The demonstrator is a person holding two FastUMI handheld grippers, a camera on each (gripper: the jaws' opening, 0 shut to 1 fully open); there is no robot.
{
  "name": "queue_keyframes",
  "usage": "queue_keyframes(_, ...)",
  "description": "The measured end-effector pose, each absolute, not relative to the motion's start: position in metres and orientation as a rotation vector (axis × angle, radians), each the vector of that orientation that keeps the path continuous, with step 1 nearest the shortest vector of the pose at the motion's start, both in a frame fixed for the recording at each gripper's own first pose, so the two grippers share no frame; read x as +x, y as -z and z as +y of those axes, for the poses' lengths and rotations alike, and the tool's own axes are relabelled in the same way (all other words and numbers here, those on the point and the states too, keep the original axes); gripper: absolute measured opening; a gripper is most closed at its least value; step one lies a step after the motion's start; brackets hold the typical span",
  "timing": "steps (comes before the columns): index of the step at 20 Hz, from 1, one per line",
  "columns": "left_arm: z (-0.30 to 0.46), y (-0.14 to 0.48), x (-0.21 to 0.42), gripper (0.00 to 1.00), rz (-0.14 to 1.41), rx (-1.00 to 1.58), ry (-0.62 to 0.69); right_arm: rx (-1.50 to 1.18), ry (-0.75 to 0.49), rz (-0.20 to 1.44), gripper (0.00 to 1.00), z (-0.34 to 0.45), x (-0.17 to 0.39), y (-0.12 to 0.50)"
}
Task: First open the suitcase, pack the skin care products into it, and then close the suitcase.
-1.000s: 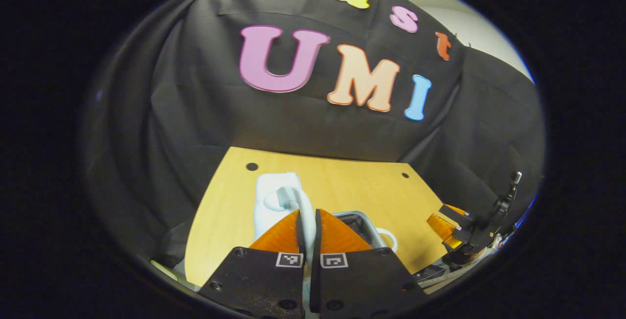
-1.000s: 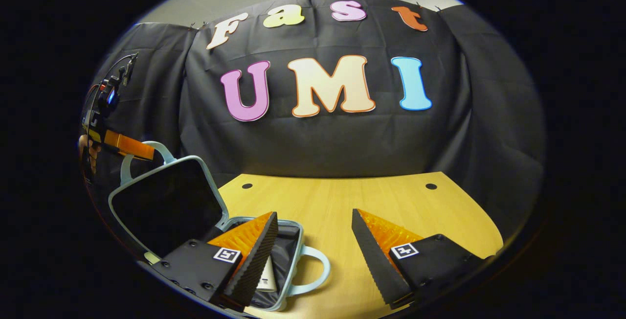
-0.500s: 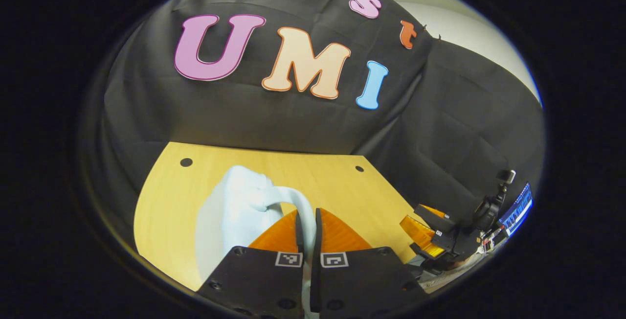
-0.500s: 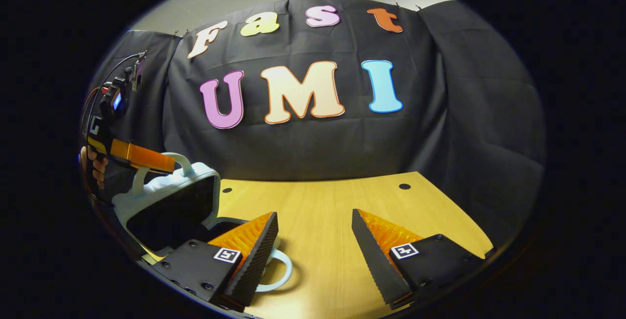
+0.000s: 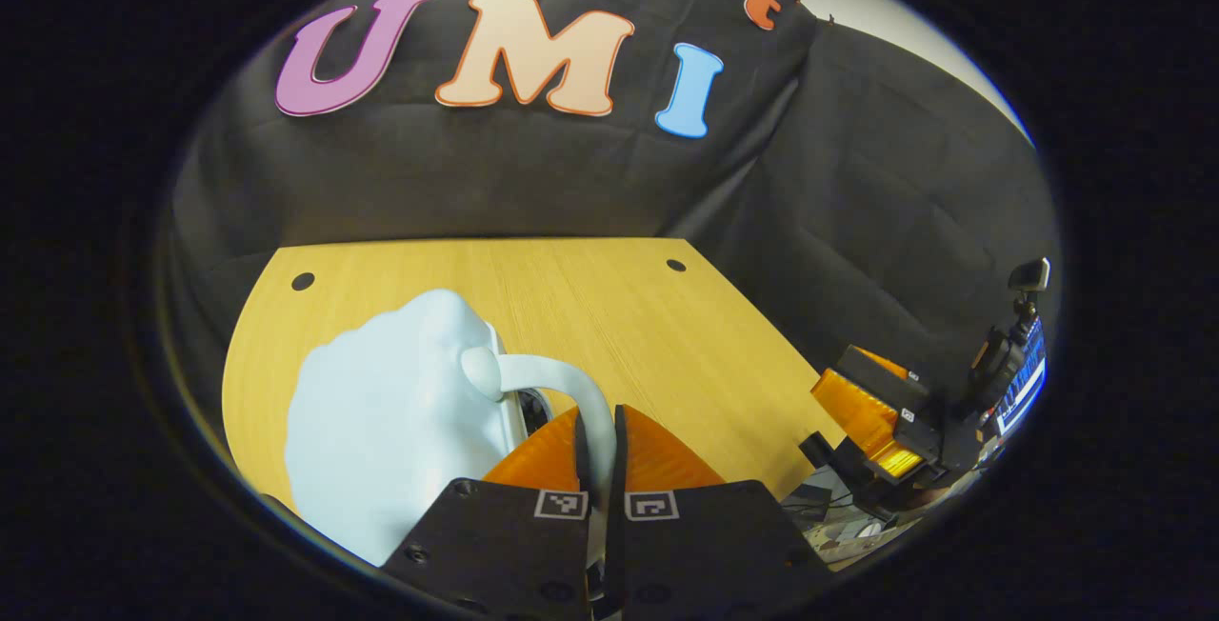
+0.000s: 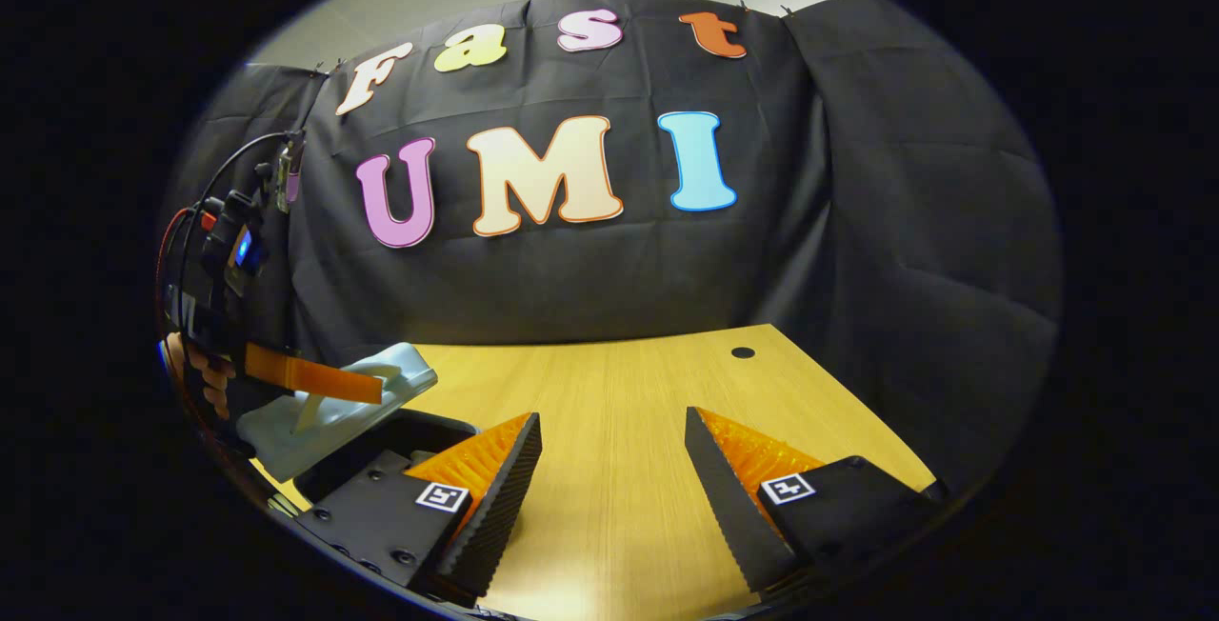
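Note:
The pale blue suitcase's lid lies tilted low over the case, its curved handle running back between my fingers. My left gripper is shut on that handle. In the right gripper view the lid hangs at a shallow angle above the dark opening of the suitcase's base, with the left gripper clamped on its handle and a hand behind it. My right gripper stands open over the wooden table, to the right of the suitcase, holding nothing. The lid hides the case's contents.
The wooden table has small round holes near its far corners and ends at the black cloth wall. The right gripper shows off the table's right edge in the left gripper view, beside a lit screen.
The lid has swung down from nearly upright to a low tilt over the base, pulled by my left gripper on its handle. The right gripper has stayed open and shifted slightly right.

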State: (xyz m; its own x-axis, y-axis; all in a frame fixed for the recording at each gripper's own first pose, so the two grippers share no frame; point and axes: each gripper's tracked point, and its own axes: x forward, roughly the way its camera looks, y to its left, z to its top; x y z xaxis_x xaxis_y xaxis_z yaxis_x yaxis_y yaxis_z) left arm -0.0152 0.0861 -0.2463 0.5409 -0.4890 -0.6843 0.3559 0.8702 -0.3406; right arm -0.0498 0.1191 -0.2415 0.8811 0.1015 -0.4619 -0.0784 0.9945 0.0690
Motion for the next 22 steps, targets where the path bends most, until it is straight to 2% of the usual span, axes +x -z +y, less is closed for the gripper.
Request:
queue_keyframes(2, 0.077, 0.262, -0.019, 0.00, 0.895, -0.166, 0.504, 0.048, -0.080, 0.486, 0.92, 0.107, -0.052, 0.242)
queue_keyframes(4, 0.068, 0.278, -0.022, 0.02, 0.917, -0.158, 0.504, 0.046, -0.067, 0.489, 0.95, 0.097, -0.054, 0.243)
queue_keyframes(7, 0.055, 0.303, -0.031, 0.02, 0.953, -0.128, 0.505, 0.043, -0.052, 0.492, 0.95, 0.085, -0.056, 0.243)
queue_keyframes(8, 0.050, 0.312, -0.033, 0.02, 0.965, -0.111, 0.507, 0.043, -0.049, 0.494, 0.92, 0.081, -0.057, 0.243)
queue_keyframes(10, 0.045, 0.329, -0.041, 0.03, 0.994, -0.077, 0.509, 0.042, -0.047, 0.499, 0.95, 0.077, -0.058, 0.245)
queue_keyframes(13, 0.038, 0.346, -0.043, 0.05, 1.014, -0.057, 0.499, 0.035, -0.049, 0.502, 0.95, 0.072, -0.059, 0.246)
queue_keyframes(14, 0.037, 0.346, -0.044, 0.05, 1.016, -0.062, 0.492, 0.034, -0.049, 0.501, 0.92, 0.070, -0.059, 0.245)
queue_keyframes(15, 0.037, 0.347, -0.044, 0.15, 0.999, -0.065, 0.475, 0.032, -0.049, 0.501, 0.95, 0.069, -0.060, 0.244)
queue_keyframes(16, 0.036, 0.338, -0.040, 0.18, 0.974, -0.075, 0.464, 0.032, -0.048, 0.498, 0.95, 0.067, -0.059, 0.243)
queue_keyframes(19, 0.035, 0.300, -0.018, 0.80, 0.816, -0.088, 0.429, 0.038, -0.047, 0.486, 0.95, 0.065, -0.056, 0.238)
queue_keyframes(20, 0.038, 0.280, -0.009, 0.79, 0.752, -0.082, 0.409, 0.043, -0.048, 0.478, 0.95, 0.065, -0.055, 0.234)
queue_keyframes(21, 0.044, 0.261, -0.001, 0.90, 0.678, -0.069, 0.383, 0.047, -0.048, 0.463, 0.95, 0.066, -0.051, 0.229)
queue_keyframes(22, 0.051, 0.237, 0.008, 0.89, 0.596, -0.053, 0.359, 0.049, -0.049, 0.448, 0.95, 0.068, -0.047, 0.223)
